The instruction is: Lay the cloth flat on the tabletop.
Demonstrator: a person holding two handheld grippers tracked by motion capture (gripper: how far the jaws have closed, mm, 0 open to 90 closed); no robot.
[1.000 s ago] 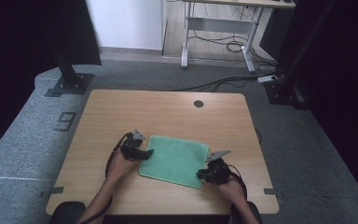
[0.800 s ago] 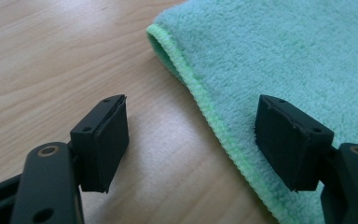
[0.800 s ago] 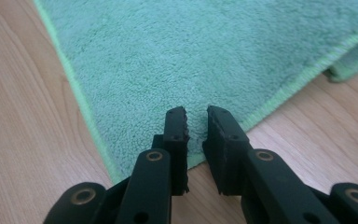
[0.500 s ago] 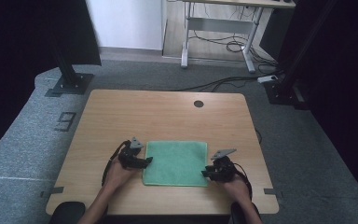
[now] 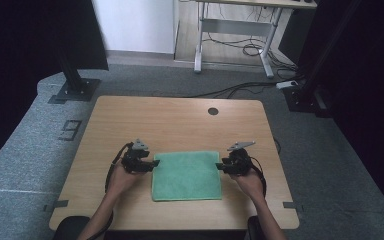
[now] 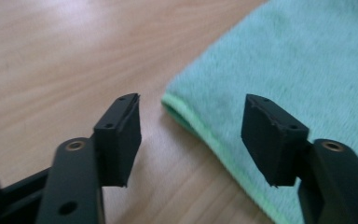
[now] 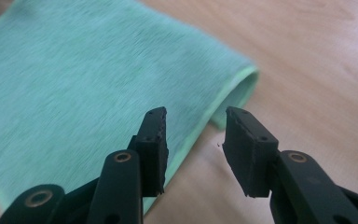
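Note:
A green towel (image 5: 186, 175) lies flat and square on the wooden table (image 5: 180, 120), near its front edge. My left gripper (image 5: 152, 163) sits at the towel's far left corner. Its jaws have just been closing but stand open (image 6: 191, 102), with the towel's corner (image 6: 307, 60) lying between them on the table, not pinched. My right gripper (image 5: 221, 165) is at the far right corner. Its jaws have just been opening and are open (image 7: 196, 112), with the towel's folded edge (image 7: 88, 74) running under the gap, untouched by the pads.
A round cable hole (image 5: 213, 111) is near the table's far edge. Bare wood lies on all sides of the towel. On the floor behind stand a black stand base (image 5: 72, 90) and a desk frame with cables (image 5: 235, 45).
The towel lay skewed a second ago and now lies square to the table. My right gripper has moved from the near right corner to the far right corner and opened. The left jaws have narrowed.

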